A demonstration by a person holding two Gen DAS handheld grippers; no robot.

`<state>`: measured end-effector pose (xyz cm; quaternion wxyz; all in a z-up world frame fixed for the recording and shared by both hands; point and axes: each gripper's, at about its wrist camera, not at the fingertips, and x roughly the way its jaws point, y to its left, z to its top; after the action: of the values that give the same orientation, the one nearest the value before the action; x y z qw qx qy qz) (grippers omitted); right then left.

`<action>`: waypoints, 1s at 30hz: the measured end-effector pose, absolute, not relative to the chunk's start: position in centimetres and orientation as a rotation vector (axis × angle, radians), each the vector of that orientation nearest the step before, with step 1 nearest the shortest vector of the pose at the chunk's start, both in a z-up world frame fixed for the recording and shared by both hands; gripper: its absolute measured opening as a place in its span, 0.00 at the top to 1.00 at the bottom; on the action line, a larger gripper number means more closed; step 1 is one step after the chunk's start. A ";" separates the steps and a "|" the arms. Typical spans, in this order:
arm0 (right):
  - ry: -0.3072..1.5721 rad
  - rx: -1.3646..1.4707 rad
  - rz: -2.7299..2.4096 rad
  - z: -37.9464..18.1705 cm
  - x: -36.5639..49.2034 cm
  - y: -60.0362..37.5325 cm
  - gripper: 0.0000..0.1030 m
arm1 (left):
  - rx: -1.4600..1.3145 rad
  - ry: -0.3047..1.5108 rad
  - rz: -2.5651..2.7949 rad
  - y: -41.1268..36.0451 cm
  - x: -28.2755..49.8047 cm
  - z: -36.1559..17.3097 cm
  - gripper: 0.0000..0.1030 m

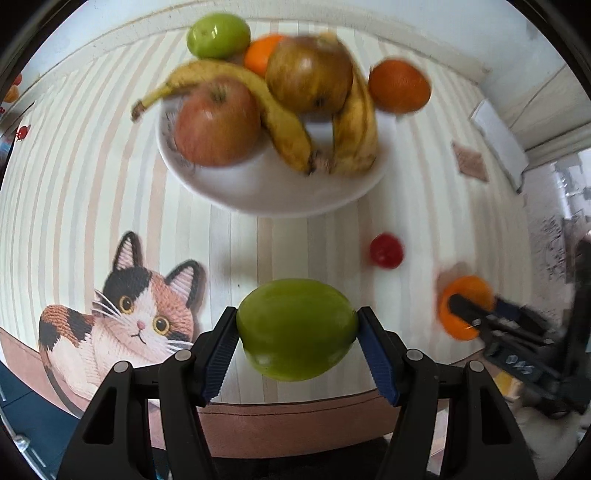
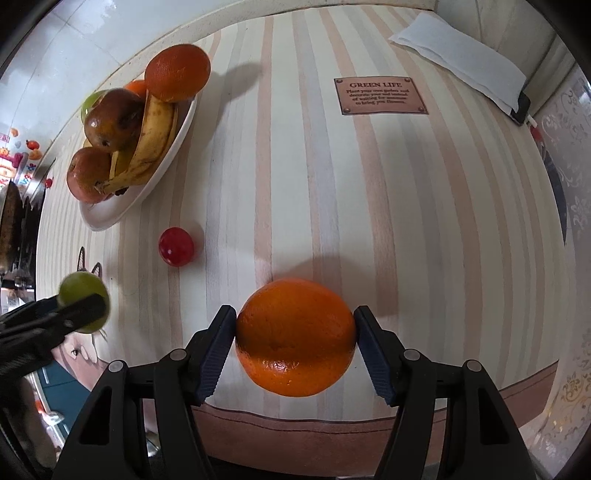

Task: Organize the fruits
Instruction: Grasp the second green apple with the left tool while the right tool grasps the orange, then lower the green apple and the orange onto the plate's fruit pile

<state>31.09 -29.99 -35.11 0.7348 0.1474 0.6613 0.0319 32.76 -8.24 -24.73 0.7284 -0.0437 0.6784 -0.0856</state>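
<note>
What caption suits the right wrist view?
Right gripper clamps an orange above the striped tablecloth; fruit plate sits far left.

Green apple (image 1: 295, 328), smooth & shiny, pinched between both pads of the left gripper (image 1: 297, 328), over the near table edge. Orange (image 2: 295, 336), round w/ dimpled peel, clamped the same way in the right gripper (image 2: 295, 332). Small red fruit (image 2: 176, 246) sits loose on the striped cloth, near the white plate (image 2: 110, 218) but apart from it. On the plate: red apple (image 1: 216, 123), 2 spotted bananas (image 1: 258, 99), brownish pear (image 1: 308, 74), 2nd green apple (image 1: 218, 35), an orange (image 1: 264, 51) half hidden behind. Another orange (image 1: 399, 85) at the plate's right rim; on or beside it, can't tell.
</note>
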 end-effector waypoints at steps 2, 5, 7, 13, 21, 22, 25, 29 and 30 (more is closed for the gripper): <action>1.456 0.400 0.086 -35.3 31.0 -30.1 0.34 | -0.118 1.473 -0.196 -7.6 33.1 -23.4 0.40; 1.443 0.429 0.102 -35.1 31.4 -29.2 0.34 | -0.149 1.435 -0.202 -6.4 34.3 -21.9 0.40; 1.430 0.457 0.125 -34.7 32.0 -28.4 0.34 | -0.151 1.416 -0.194 -5.6 34.6 -21.9 0.40; 1.343 0.482 0.198 -31.2 35.7 -24.9 0.34 | -0.158 1.370 -0.154 -4.1 37.3 -22.6 0.40; 1.277 0.417 0.260 -27.8 41.2 -21.2 0.34 | -0.186 1.373 -0.144 -4.2 38.2 -25.5 0.40; 1.276 0.408 0.261 -27.7 41.7 -20.7 0.34 | -0.189 1.372 -0.144 -4.2 38.2 -25.7 0.40; 1.282 0.376 0.266 -27.9 43.1 -19.4 0.34 | -0.209 1.369 -0.144 -4.2 38.1 -26.5 0.40; 1.302 0.351 0.271 -28.6 44.5 -18.1 0.34 | -0.246 1.364 -0.153 -3.9 38.0 -27.3 0.40; 1.305 0.348 0.270 -28.9 44.4 -18.2 0.34 | -0.256 1.363 -0.154 -3.7 38.0 -27.5 0.40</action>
<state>44.39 -18.18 -28.88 0.7720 0.1606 0.6023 0.1245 38.00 -3.73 -27.53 0.7663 -0.1177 0.6275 -0.0711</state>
